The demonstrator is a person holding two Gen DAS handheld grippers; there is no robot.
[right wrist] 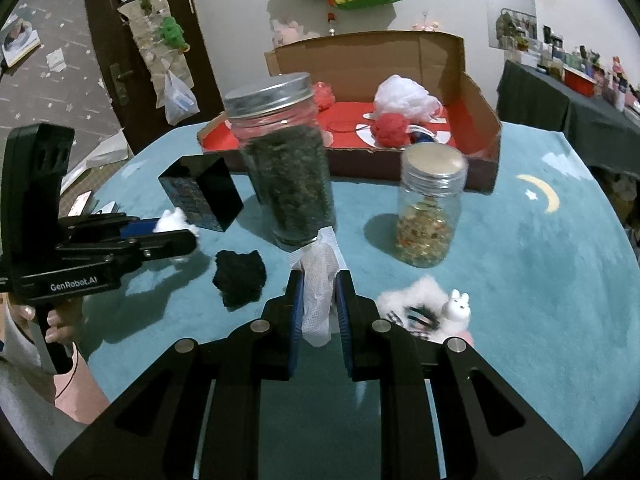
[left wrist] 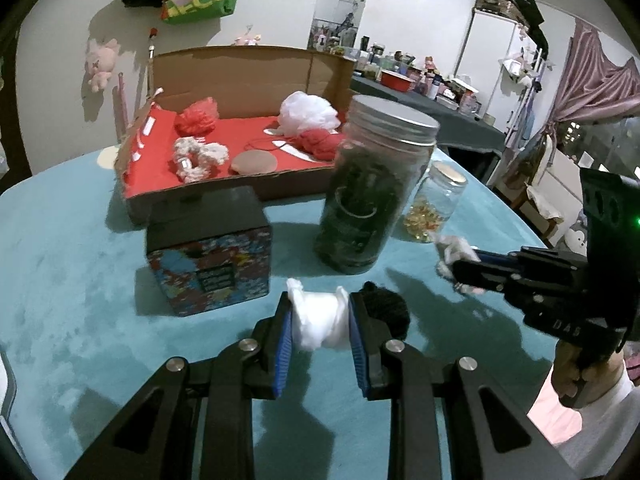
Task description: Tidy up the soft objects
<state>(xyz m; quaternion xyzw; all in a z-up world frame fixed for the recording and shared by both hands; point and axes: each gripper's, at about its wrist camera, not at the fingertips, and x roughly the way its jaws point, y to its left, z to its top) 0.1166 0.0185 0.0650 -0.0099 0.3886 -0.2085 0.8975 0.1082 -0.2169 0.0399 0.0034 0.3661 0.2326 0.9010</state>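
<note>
Currently: left tongs [left wrist: 320, 326] clamp white cotton wad [left wrist: 318, 320]; right tongs [right wrist: 318, 304] clamp gauze strip [right wrist: 318, 292]. Cardboard box [left wrist: 224, 188] lies straight ahead beyond tall jar [left wrist: 372, 184]; left tongs nearer box.

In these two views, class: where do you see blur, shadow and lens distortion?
Left wrist view: the tall jar is motion-blurred, and the table edge bows from fisheye. Right wrist view: the small jar lid smears, and the black tuft casts little shadow.
</note>
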